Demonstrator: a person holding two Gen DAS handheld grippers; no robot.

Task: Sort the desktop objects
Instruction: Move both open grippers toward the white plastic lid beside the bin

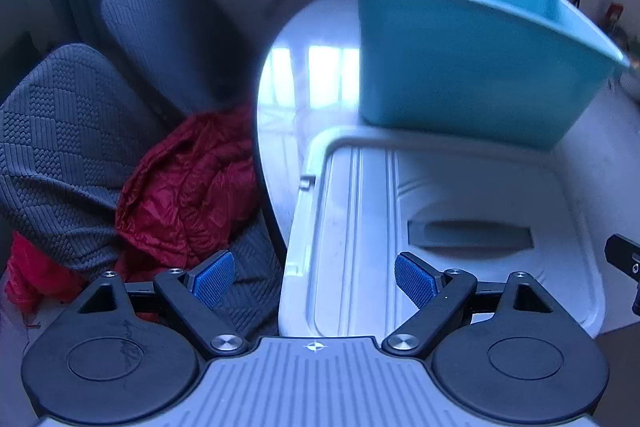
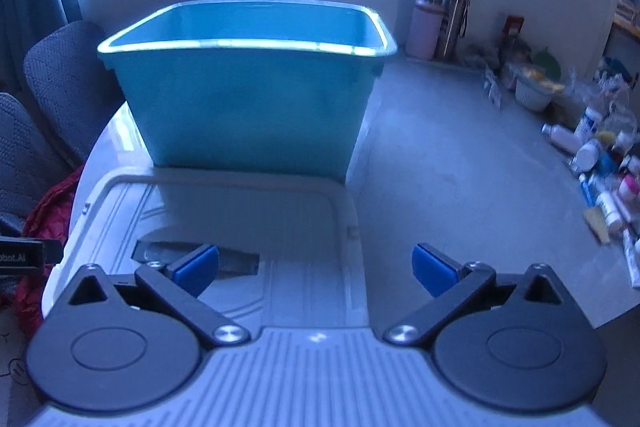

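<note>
A teal plastic bin stands on the pale table, its far rim catching light; in the left wrist view the bin appears tilted at upper right. In front of it lies a flat white lid with a recessed dark handle slot; the lid fills the lower middle of the left view. My left gripper is open above the lid's left edge. My right gripper is open over the lid's right edge. Nothing is between either pair of blue pads. Several small bottles and tubes lie at the table's right.
Grey knit chairs with a red jacket stand off the table's left edge. Flasks, a white bowl and clutter line the back right. Bare tabletop spreads right of the bin. A window is behind.
</note>
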